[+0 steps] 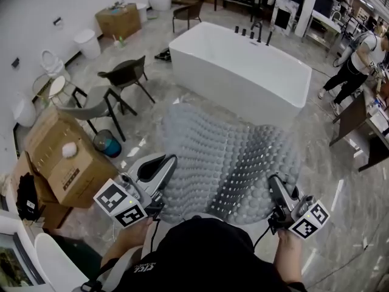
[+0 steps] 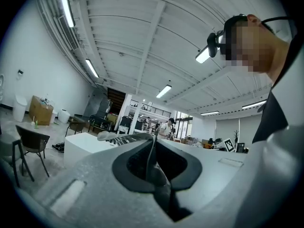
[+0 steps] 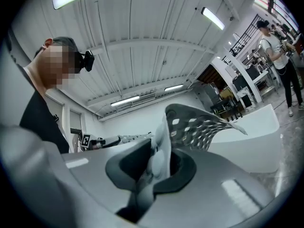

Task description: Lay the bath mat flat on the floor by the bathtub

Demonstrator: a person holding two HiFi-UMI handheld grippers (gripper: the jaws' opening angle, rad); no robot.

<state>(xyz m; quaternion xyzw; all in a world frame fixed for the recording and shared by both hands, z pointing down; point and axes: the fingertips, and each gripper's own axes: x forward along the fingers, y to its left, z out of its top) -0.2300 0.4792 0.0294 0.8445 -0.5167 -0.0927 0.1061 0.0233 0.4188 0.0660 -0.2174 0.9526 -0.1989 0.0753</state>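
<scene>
**A:** Where was the mat [image 1: 234,163] at that point?

**B:** Not flat yet, tbh. Its near edge was held up in the air, and the rest rippled away toward the tub [image 1: 243,72], bumpy side up. Couldn't tell if the far edge touched the floor [image 1: 316,169].

**A:** And the grippers?

**B:** Left gripper [image 1: 165,164] was pinched nearly closed on the near left edge, with the thin sheet squeezed between its jaws. Right gripper [image 1: 275,184], same deal on the near right edge, mat curling up past it. They were well apart. Another person [image 1: 358,66] stood past the tub, on the right.
</scene>
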